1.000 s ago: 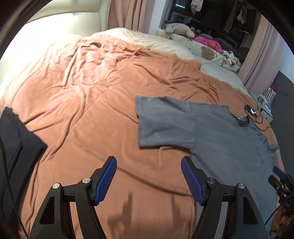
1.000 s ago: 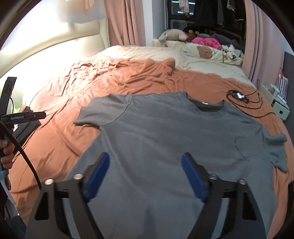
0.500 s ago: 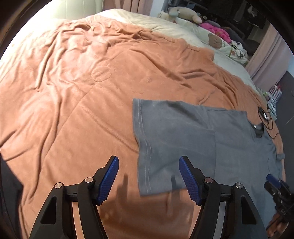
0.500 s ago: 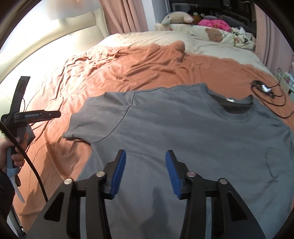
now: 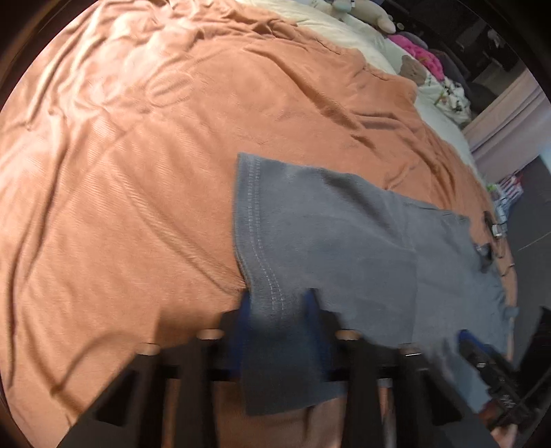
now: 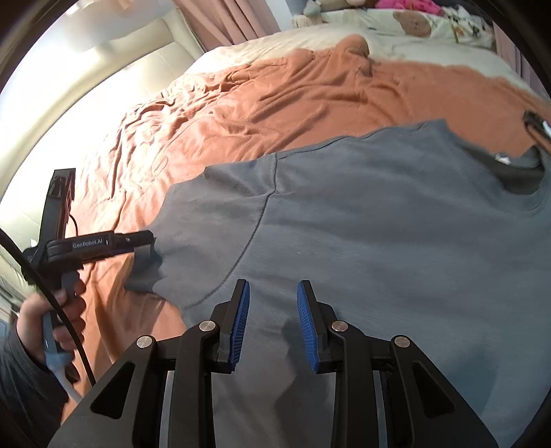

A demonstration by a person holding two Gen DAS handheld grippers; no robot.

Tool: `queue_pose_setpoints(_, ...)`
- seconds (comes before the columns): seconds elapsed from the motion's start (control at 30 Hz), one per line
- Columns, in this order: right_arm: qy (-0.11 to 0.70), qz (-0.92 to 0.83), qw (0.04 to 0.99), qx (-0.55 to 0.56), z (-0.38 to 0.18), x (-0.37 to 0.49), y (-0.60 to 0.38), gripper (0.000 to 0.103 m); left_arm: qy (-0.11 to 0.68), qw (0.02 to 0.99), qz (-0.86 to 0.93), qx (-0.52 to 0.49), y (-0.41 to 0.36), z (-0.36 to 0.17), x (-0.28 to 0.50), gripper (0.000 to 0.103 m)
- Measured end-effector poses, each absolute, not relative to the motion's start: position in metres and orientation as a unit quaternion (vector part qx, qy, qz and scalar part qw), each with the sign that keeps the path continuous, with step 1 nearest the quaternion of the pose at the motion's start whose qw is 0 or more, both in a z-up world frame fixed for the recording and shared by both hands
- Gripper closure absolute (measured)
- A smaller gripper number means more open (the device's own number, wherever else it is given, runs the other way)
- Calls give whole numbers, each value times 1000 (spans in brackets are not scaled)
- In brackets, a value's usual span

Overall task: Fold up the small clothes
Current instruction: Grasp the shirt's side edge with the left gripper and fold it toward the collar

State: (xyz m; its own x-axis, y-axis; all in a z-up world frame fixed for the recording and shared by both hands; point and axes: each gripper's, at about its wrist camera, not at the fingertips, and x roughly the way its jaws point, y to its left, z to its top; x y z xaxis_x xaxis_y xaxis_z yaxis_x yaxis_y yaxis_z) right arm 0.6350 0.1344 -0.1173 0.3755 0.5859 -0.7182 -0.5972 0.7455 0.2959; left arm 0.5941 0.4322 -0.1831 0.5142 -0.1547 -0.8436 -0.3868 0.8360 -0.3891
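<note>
Plain grey t-shirt [image 6: 396,241] on a rusty orange blanket [image 5: 137,172], cream sheet [image 6: 310,41] behind, pink curtains [image 6: 234,20], black tools with ribbed blue pads [image 6: 239,324].

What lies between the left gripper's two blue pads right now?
The hemmed edge of the grey T-shirt's sleeve sits pinched in the left gripper, whose jaws have just been closing; both wrist views show it.

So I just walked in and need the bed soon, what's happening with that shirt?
A person is starting to fold a grey T-shirt spread flat on the orange blanket, holding a two-finger gripper in each hand. The left gripper has just closed on the hem of the sleeve, pinching the cloth. The right gripper hovers over the shirt's body with its jaws closing but nothing between them. No fold has been made yet.
</note>
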Motion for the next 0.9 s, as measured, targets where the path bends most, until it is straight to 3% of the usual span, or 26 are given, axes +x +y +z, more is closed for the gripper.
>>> queue_pose_setpoints(0.1,447,356,820,16,-128,645,144,83,485,825,60,-284,432,-178,594,95)
queue_pose_setpoints(0.4,491,355,792,73,-161,668,167,97,445,850,30,-280,420,-125,601,99)
queue_pose_setpoints(0.73,498,351,786,105,-164,684,168,96,434,861,-1,-264,379,-90,626,99)
queue_pose_setpoints(0.83,486,346,797,96,-151,683,151,85,432,864,-13,-257,362,-81,631,99)
queue_pose_setpoints(0.9,477,337,806,94,-141,683,140,61,435,867,-21,-244,348,-78,635,99)
